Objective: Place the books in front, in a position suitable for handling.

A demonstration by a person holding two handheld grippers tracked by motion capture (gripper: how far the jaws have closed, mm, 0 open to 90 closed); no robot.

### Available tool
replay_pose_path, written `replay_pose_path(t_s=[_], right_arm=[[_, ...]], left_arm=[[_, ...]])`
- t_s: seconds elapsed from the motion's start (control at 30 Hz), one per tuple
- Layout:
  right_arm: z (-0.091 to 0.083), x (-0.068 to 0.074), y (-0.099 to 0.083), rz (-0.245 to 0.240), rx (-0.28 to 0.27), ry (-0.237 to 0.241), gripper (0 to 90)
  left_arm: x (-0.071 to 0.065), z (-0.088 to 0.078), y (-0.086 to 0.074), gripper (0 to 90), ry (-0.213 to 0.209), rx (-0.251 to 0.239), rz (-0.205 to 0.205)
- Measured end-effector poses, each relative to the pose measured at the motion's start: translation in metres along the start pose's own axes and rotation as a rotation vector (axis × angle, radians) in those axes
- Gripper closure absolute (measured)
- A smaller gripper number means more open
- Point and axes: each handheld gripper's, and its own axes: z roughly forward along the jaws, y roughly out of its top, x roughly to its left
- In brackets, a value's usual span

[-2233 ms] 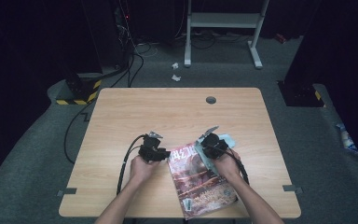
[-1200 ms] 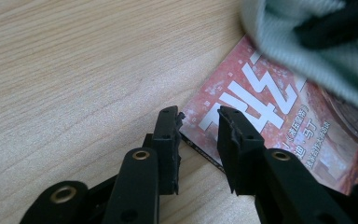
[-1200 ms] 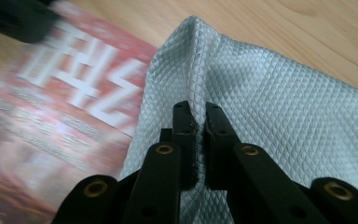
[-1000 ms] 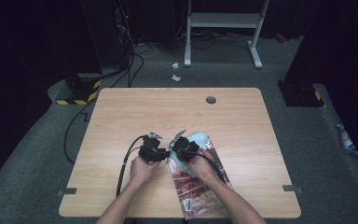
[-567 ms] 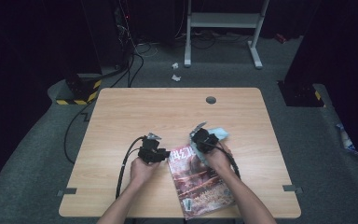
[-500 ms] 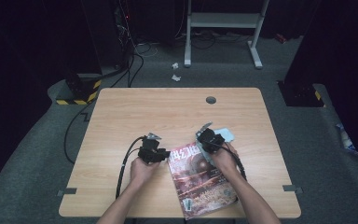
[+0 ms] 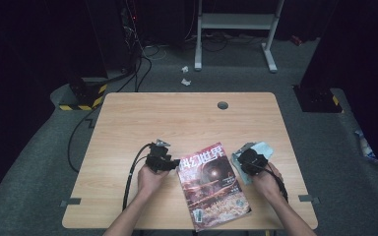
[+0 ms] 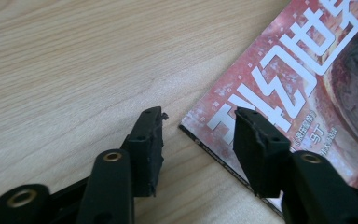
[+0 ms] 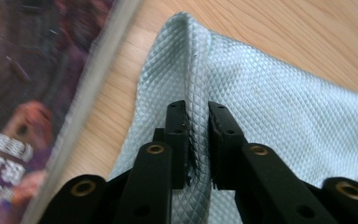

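Note:
A magazine [image 7: 211, 184] with a reddish cover lies on the wooden table [image 7: 187, 118] near its front edge. My left gripper [image 7: 163, 161] is at the magazine's upper left corner. In the left gripper view [image 8: 198, 116] its jaws have just been opening. They stand open astride that corner [image 8: 307, 60], one over bare wood and one over the cover, and grip nothing. Right of the magazine lies a pale blue cloth [image 7: 262, 150], with my right gripper [image 7: 250, 160] on it. Its jaws [image 9: 198, 109] have just been opening. A raised fold of cloth [image 9: 279, 93] stands loosely between them.
A round cable hole [image 7: 222, 105] sits near the table's far edge. The left gripper's black cable [image 7: 130, 172] loops over the wood to the front. Beyond the table are a white stand [image 7: 236, 22], scraps of paper [image 7: 184, 81] and cables on the dark floor.
My right hand has swept with the cloth from over the magazine's top to the bare wood on its right. The left gripper has stayed by the corner.

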Motion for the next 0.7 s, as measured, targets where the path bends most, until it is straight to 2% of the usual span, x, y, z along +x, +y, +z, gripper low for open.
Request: replay_pose_path(t_s=[0.13,0.3,0.37,0.5,0.6,0.7], right_arm=[[-0.01,-0.012,-0.009,0.074,-0.043,0.028,68.6],[-0.029,-0.014,-0.014,0.099,-0.132,0.06,62.6],[-0.035,-0.011,-0.015,0.096,-0.158,0.079,62.0],[-0.044,0.003,-0.015,0.046,-0.197,0.142,64.0],[-0.041,0.016,-0.014,0.001,-0.182,0.207,65.9],[-0.035,0.024,-0.015,-0.034,-0.142,0.237,67.5]], left_arm=[[-0.01,-0.011,-0.004,47.1,-0.012,-0.003,0.03],[-0.024,-0.019,-0.011,45.8,-0.035,0.025,0.068],[-0.03,-0.02,-0.015,44.6,-0.044,0.041,0.065],[-0.039,-0.019,-0.022,41.2,-0.036,0.064,0.062],[-0.043,-0.02,-0.028,40.1,-0.045,0.069,0.044],[-0.048,-0.02,-0.032,40.1,-0.059,0.081,0.047]])
